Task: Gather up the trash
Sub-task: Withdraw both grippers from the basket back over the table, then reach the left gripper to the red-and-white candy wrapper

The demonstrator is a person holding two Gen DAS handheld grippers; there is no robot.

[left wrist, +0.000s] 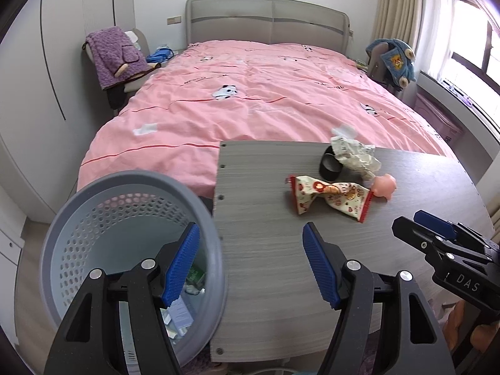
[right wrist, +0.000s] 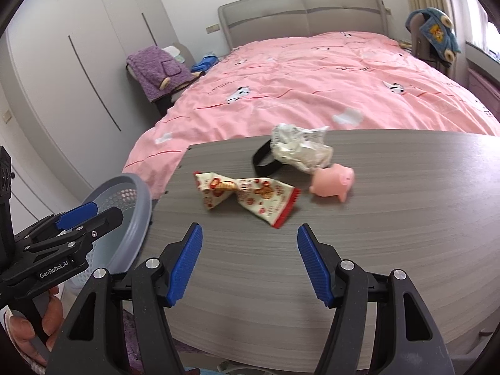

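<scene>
A red-and-white snack wrapper (right wrist: pixel 247 198) lies on the grey table (right wrist: pixel 390 218), with a crumpled white paper wrapper (right wrist: pixel 300 150) just behind it. A black ring (right wrist: pixel 264 164) and a pink toy pig (right wrist: pixel 332 184) sit beside them. A grey perforated bin (left wrist: pixel 125 228) stands off the table's left edge with several scraps inside. My left gripper (left wrist: pixel 251 256) hangs open over the table's left edge, straddling the bin's rim. My right gripper (right wrist: pixel 250 254) is open over the table, short of the snack wrapper (left wrist: pixel 331 195). Neither holds anything.
A bed with a pink cover (left wrist: pixel 256 100) runs behind the table. A chair with a purple garment (left wrist: pixel 115 56) stands left of it, a blue garment (left wrist: pixel 393 59) on a chair at right. White wardrobe doors (right wrist: pixel 78 62) line the left wall. A hand (right wrist: pixel 34 328) holds the left gripper.
</scene>
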